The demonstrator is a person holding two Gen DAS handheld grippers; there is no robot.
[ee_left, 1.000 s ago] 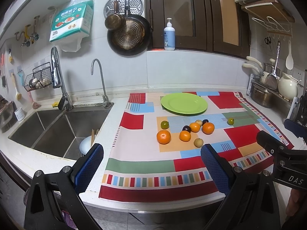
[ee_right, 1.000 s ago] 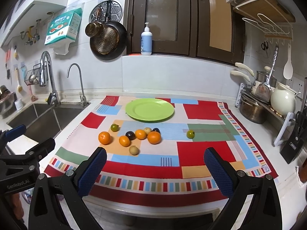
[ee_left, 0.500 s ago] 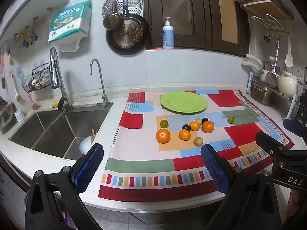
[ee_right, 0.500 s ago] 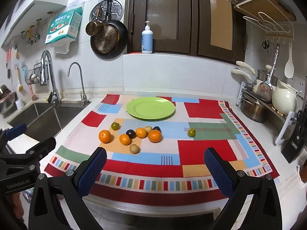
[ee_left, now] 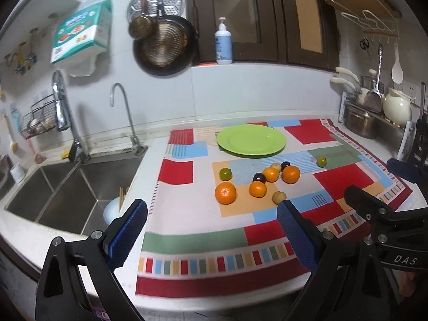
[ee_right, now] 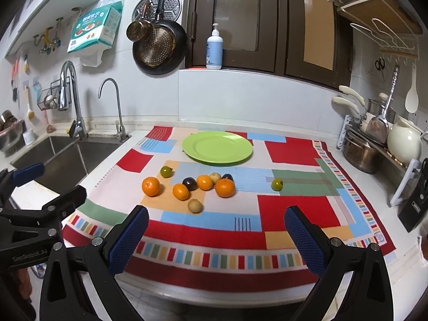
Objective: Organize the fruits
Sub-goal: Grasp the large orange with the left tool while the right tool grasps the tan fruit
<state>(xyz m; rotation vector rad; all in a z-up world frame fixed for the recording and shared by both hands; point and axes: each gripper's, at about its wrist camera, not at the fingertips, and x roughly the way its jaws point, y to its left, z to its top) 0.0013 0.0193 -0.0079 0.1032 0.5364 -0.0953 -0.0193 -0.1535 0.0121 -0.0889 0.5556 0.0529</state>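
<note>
Loosely scattered — four oranges (ee_right: pixel 151 186), two limes (ee_right: pixel 166 171).

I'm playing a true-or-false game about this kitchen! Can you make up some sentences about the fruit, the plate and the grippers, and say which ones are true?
1. The green plate has no fruit on it. True.
2. The left gripper is holding an orange. False: it is open and holds nothing.
3. Four oranges lie on the cloth. True.
4. The right gripper is shut. False: it is open.
5. One small green fruit sits apart, right of the bunch. True.
</note>
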